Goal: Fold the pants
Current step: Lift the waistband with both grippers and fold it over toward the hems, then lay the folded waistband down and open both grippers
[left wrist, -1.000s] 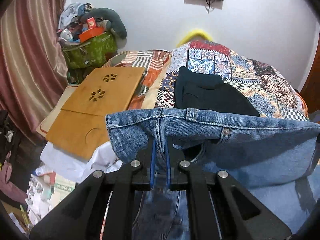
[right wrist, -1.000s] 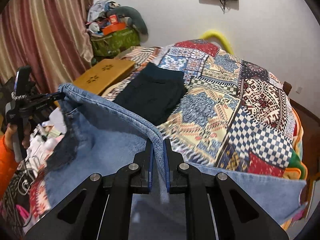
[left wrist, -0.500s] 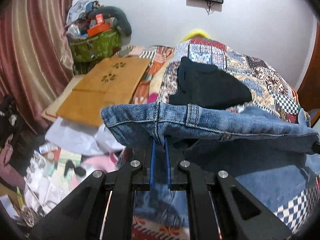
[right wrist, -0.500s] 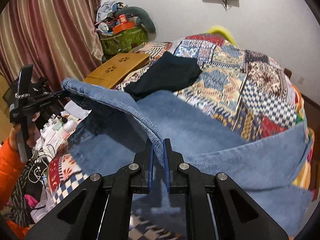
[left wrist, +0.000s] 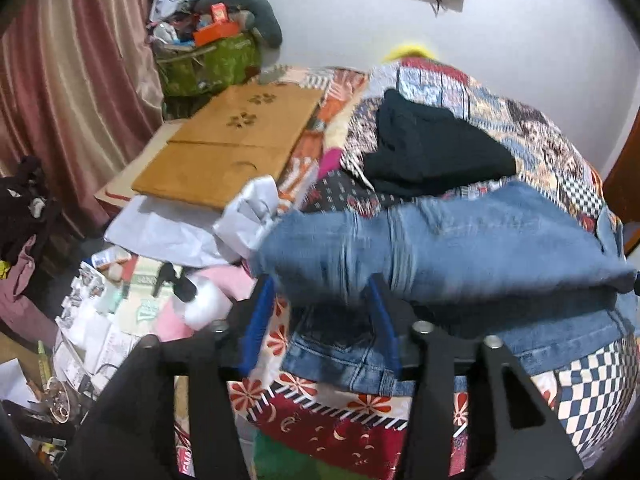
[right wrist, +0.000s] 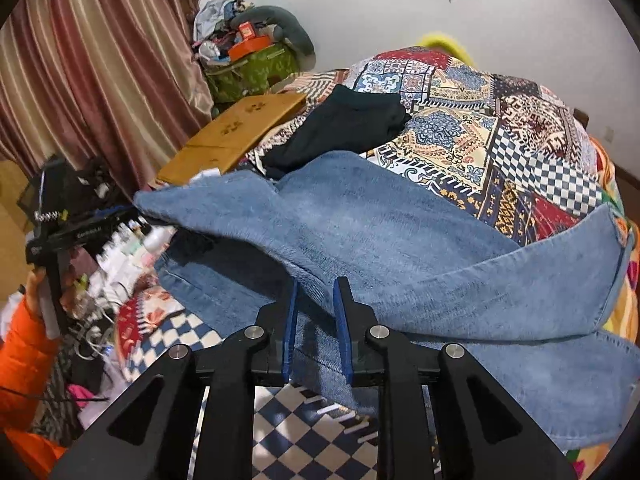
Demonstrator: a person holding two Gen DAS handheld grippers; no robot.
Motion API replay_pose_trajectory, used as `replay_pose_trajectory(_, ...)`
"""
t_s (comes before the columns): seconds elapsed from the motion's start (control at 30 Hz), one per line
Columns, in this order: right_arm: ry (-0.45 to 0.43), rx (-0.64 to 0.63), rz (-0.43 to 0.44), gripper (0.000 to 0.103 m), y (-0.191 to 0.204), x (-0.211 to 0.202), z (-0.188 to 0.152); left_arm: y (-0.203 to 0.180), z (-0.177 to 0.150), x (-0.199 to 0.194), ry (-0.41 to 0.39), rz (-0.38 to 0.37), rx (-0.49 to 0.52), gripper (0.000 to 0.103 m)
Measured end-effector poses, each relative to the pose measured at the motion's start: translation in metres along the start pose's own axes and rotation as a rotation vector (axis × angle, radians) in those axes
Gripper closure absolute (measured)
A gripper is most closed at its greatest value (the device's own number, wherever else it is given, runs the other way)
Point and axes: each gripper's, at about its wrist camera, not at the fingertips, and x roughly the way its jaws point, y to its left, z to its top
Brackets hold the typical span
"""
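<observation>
Both tongs have parted since half a second ago, letting go of the jeans [right wrist: 400,240]: left tongs [left wrist: 320,320] wide, right tongs [right wrist: 314,320] narrower. Denim lies doubled at the bed's [right wrist: 520,128] near edge, likely dropped to set the fold.

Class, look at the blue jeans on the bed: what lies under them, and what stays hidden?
Under the jeans lies the patchwork bedspread, visible around their edges. A lower denim layer shows beneath the folded-over top. Whatever sits under their middle is covered.
</observation>
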Motion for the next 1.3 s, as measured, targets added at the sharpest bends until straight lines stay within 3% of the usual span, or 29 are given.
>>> replay_pose_trajectory(0.2, -0.048, 0.052, -0.062, 0.083, -0.028, -0.020, 0.006, -0.017, 0.026, -0.009, -0.029, -0.032, 0.028, 0.042)
replay_pose_trajectory(0.3, -0.070, 0.085, -0.119, 0.072, -0.050, -0.029, 0.010, -0.042, 0.043, -0.008, -0.052, -0.051, 0.068, 0.034)
replay_pose_trajectory(0.37, -0.086, 0.111, -0.165, 0.059, -0.069, -0.036, 0.013, -0.055, 0.053, -0.004, -0.054, -0.069, 0.086, 0.030)
replay_pose_trajectory(0.47, -0.105, 0.142, -0.250, 0.053, -0.097, -0.046, 0.018, -0.084, 0.073, 0.010, -0.036, -0.116, 0.121, 0.029)
replay_pose_trajectory(0.57, -0.105, 0.180, -0.343, 0.050, -0.133, -0.051, 0.024, -0.111, 0.091, 0.025, -0.022, -0.126, 0.154, 0.021)
replay_pose_trajectory(0.77, -0.057, 0.270, -0.448, 0.049, -0.204, -0.038, 0.039, -0.157, 0.119, 0.059, 0.004, -0.142, 0.222, 0.017)
replay_pose_trajectory(1.03, 0.008, 0.420, -0.530, 0.049, -0.300, 0.014, 0.057, -0.198, 0.118, 0.106, 0.076, -0.150, 0.324, 0.015)
replay_pose_trajectory(1.3, 0.057, 0.603, -0.529, 0.049, -0.369, 0.061, 0.060, -0.209, 0.107, 0.149, 0.172, -0.137, 0.346, 0.014)
